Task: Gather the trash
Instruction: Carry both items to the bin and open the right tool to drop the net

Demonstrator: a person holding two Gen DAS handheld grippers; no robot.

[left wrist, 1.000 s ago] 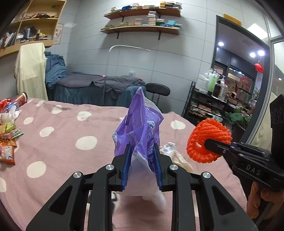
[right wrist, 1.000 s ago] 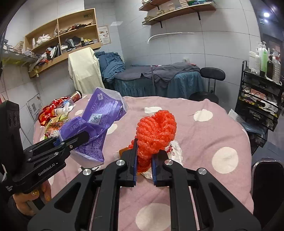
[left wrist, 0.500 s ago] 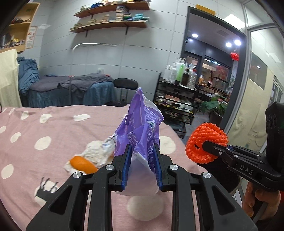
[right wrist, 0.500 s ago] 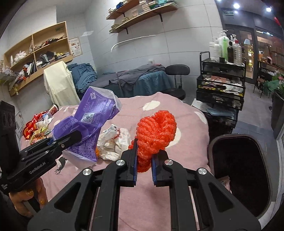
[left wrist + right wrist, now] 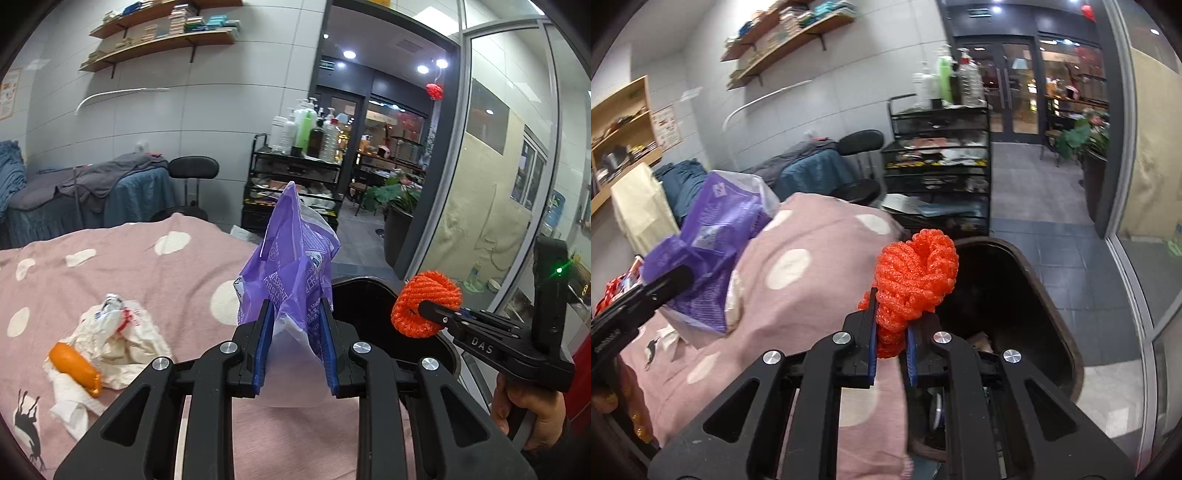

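My left gripper point(image 5: 295, 314) is shut on a purple plastic wrapper point(image 5: 291, 266), held upright over the table's right edge; the wrapper also shows in the right wrist view point(image 5: 716, 236). My right gripper point(image 5: 891, 325) is shut on an orange foam net point(image 5: 916, 273), held over the rim of a black trash bin point(image 5: 1049, 306). In the left wrist view the net point(image 5: 424, 302) hangs above the bin point(image 5: 369, 295). Crumpled white paper point(image 5: 118, 332) and an orange peel point(image 5: 75, 363) lie on the pink dotted tablecloth point(image 5: 129, 266).
A black trolley point(image 5: 291, 184) with bottles and a black stool point(image 5: 192, 170) stand beyond the table. A glass door point(image 5: 498, 184) is at the right. Red snack wrappers point(image 5: 617, 288) lie at the table's far left. Some trash lies inside the bin point(image 5: 979, 339).
Both grippers have swung right with their loads, from over the table's middle to its right edge. The bin has come into view under the orange net.
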